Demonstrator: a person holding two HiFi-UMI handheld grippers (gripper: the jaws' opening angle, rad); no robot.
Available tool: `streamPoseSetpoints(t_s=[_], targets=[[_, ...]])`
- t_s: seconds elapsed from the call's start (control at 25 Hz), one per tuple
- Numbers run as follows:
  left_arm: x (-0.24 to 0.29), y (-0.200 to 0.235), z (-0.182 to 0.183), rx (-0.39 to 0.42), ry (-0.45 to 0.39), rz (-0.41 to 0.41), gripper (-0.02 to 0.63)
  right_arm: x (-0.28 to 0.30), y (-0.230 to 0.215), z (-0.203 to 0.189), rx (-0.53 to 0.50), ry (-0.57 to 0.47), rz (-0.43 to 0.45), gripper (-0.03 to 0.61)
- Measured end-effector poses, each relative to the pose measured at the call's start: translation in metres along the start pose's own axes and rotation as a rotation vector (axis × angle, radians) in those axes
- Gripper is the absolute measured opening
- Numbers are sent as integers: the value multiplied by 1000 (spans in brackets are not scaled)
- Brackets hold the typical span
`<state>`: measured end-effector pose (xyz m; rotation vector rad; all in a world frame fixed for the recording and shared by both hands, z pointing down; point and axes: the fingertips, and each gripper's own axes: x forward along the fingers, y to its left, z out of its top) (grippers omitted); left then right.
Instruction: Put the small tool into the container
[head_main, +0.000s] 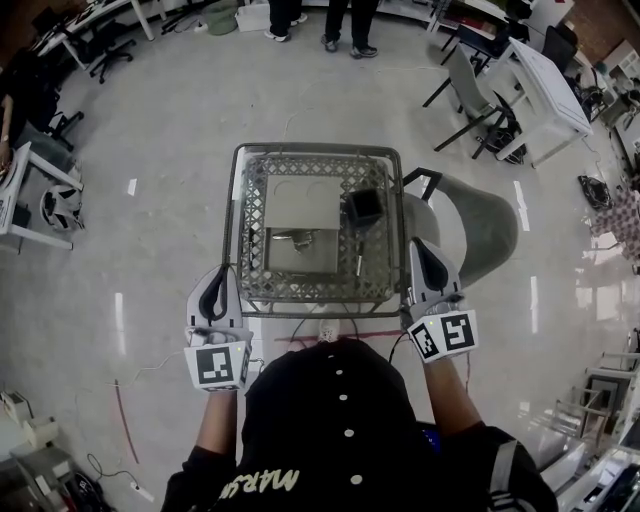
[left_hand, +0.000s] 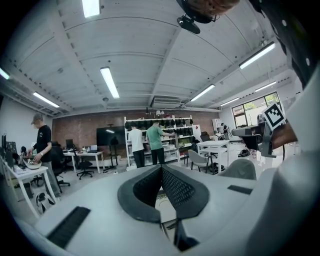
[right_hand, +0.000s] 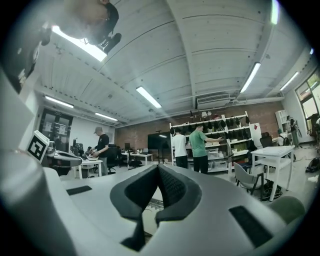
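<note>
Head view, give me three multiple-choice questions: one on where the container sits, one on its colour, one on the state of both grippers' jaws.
1. Where is the container?
A. on the floor
B. in the wire basket, toward its right side
C. on a desk

2. What colour is the container?
A. black
B. red
C. white

3. How do the jaws of the left gripper and the right gripper stand?
A. both wide apart
B. both on the small tool
C. both together, empty

Answers: 1 B, it stands inside the mesh walls; 2 A, its walls are black all over; 3 C, each gripper view shows the jaw tips meeting with nothing between.
</note>
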<state>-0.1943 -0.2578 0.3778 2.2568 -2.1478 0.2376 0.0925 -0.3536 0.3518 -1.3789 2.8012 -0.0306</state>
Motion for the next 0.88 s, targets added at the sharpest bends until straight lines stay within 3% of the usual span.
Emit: streamPoseSetpoints(t_s=[0.88], targets=[[1,-9,-3,-3,-6,-12,25,-3,-3,-4,10,16,-16,11]])
